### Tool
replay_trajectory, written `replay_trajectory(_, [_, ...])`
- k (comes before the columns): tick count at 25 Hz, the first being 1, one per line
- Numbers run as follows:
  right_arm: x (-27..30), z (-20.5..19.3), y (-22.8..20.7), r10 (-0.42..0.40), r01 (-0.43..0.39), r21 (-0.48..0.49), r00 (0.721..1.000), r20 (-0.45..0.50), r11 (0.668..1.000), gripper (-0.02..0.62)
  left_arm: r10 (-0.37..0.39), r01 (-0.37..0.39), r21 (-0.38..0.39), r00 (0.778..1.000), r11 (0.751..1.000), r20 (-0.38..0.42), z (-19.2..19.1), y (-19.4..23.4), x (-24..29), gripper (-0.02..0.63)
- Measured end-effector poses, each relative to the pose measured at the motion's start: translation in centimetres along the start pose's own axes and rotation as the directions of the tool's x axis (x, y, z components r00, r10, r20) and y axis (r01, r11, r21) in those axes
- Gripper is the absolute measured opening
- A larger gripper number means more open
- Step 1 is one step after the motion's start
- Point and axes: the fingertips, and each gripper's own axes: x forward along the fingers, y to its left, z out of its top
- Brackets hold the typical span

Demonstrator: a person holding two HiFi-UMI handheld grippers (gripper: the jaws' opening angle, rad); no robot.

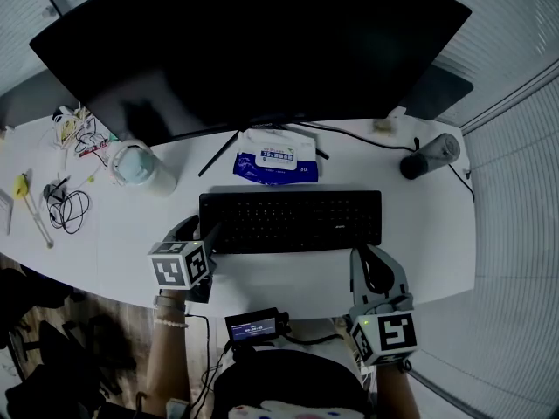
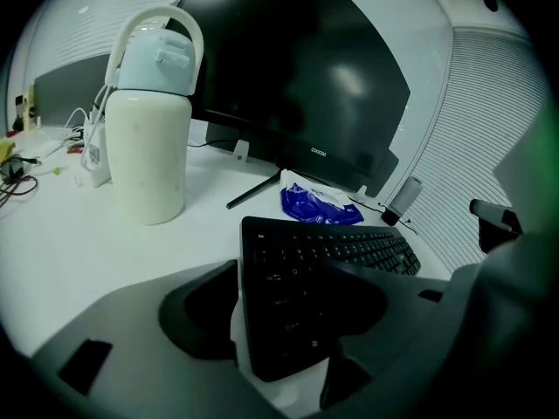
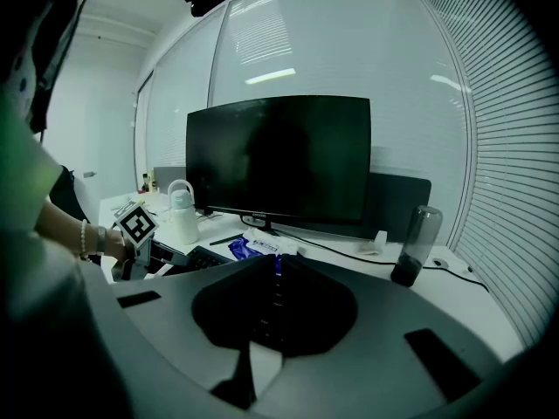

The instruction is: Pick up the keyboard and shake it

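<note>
In the head view, the keyboard (image 1: 291,221) lies flat on the white surface (image 1: 437,234) in front of the monitor (image 1: 253,42). The left gripper (image 1: 199,234) is at the keyboard's left end, and the right gripper (image 1: 377,260) is near its right front corner, not touching it.

In the left gripper view, the jaws stand wide open around the keyboard's left end, with a gap on one side. A white bottle (image 2: 148,138) and a blue pack of wipes (image 2: 319,206) stand beyond.

In the right gripper view, the jaws are closed together and empty.
</note>
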Motion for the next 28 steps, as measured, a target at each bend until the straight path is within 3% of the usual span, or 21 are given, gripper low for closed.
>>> replay_trajectory(4, [0.2, -0.3, -0.4, -0.003, 0.003, 0.000, 1.000, -0.013, 1.000, 0.044, -0.010, 0.010, -0.020, 1.000, 1.000, -0.018, -0.3, 0.0, 0.4, 0.265])
replay_trajectory(10, [0.6, -0.9, -1.0, -0.003, 0.003, 0.001, 1.000, -0.026, 1.000, 0.044, -0.053, 0.052, -0.125, 0.999, 0.991, -0.006, -0.6, 0.2, 0.7, 0.265])
replay_trajectory(17, [0.5, -2.6, -2.1, -0.001, 0.000, -0.023, 0.998, -0.068, 1.000, 0.044, -0.051, 0.051, -0.105, 0.999, 0.993, 0.000, -0.7, 0.2, 0.5, 0.259])
replay_trajectory(28, [1.4, -6.4, -5.6, -0.030, 0.037, 0.038, 0.986, -0.163, 0.999, 0.044, -0.004, 0.006, -0.052, 0.999, 0.999, 0.043, 1.2, -0.5, -1.6, 0.238])
